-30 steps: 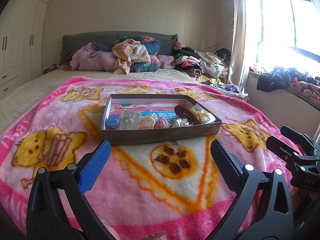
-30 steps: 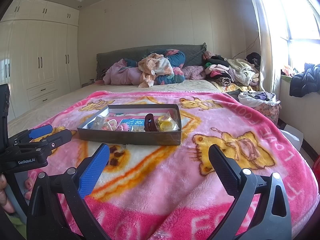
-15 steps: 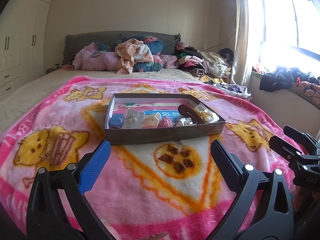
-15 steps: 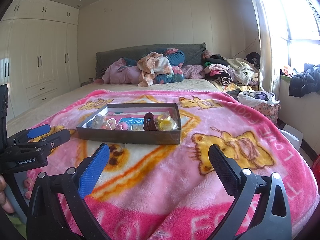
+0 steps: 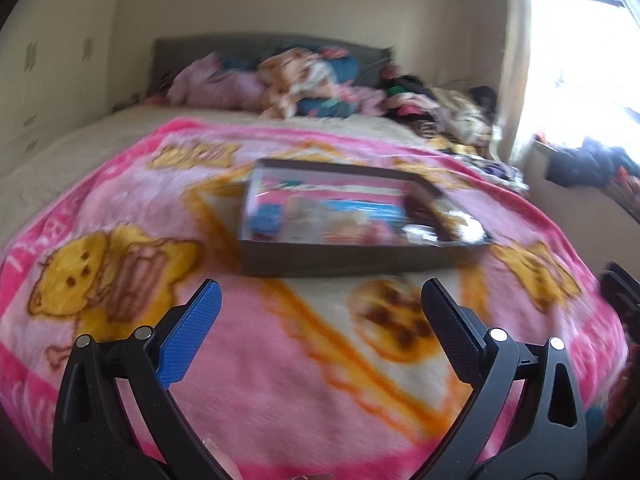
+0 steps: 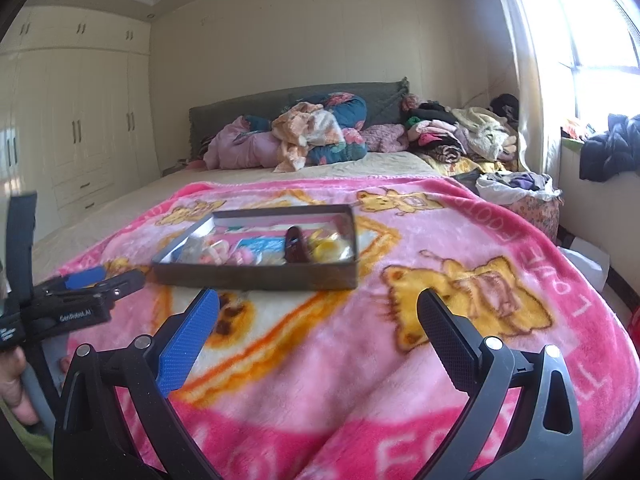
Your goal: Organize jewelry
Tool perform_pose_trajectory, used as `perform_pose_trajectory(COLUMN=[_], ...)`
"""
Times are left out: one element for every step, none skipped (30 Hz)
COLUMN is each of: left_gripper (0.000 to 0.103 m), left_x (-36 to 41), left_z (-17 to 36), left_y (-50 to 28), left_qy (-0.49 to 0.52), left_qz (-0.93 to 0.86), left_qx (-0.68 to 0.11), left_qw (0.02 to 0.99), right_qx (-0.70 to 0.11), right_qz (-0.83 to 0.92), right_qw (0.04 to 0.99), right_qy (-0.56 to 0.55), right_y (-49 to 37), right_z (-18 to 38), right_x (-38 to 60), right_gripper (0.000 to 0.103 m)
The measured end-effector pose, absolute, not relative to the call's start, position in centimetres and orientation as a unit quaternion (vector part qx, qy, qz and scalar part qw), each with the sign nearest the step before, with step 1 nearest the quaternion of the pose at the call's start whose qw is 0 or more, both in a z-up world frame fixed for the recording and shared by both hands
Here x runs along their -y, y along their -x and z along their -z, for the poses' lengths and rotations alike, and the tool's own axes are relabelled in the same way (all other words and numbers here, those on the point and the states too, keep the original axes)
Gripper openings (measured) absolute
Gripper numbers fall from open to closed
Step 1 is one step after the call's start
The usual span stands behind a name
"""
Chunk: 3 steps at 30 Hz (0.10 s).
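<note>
The left wrist view is smearing with motion blur, so the contents of the one shallow dark tray are reading there only as patches of blue, pink and white. The right wrist view is showing more: the tray is sitting on the pink cartoon blanket covering the bed, and it is holding one dark brown hair clip, a yellow piece, a blue packet and several small pale pink items too small to count or name. Two tongs are showing. The left tongs are hovering near the tray's near wall, spread wide and holding nothing; in the right wrist view they are appearing at the left edge, with part of a hand cut off by the frame. The right tongs are also gaping wide and empty, near the tray. A heap of clothes is lying at the far headboard.
</note>
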<state>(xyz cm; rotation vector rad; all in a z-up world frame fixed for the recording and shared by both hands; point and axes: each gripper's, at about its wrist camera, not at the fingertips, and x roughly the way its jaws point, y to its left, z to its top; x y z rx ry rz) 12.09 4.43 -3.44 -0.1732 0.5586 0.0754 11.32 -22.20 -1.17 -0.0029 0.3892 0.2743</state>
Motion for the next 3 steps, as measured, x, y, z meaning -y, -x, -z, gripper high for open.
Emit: perform_pose_trajectory(left_gripper=[0.092,0.092,0.092], left_x=[-5.4,-7.6,-9.3], left_z=[3.5,3.5,3.5], left_y=[-12.8,-14.6,-15.7], left_qy=[0.087,0.085,0.087], left_qz=[-0.051,-0.082,-0.107], left_qx=[-0.280,-0.288,-0.291], left_qw=[0.955,0.950,0.947], right_qx=[-0.198,-0.215,-0.223], right_qz=[-0.124,-0.107,-0.084], right_qw=[0.972,0.971,0.971], right_qy=[0.009,0.022,0.029], right_y=[-12.5,-14.3,-16.3], right_z=[1.1,1.0,1.0], right_x=[22.5,23.4,24.7], right_gripper=[0.097,0.097,0.097])
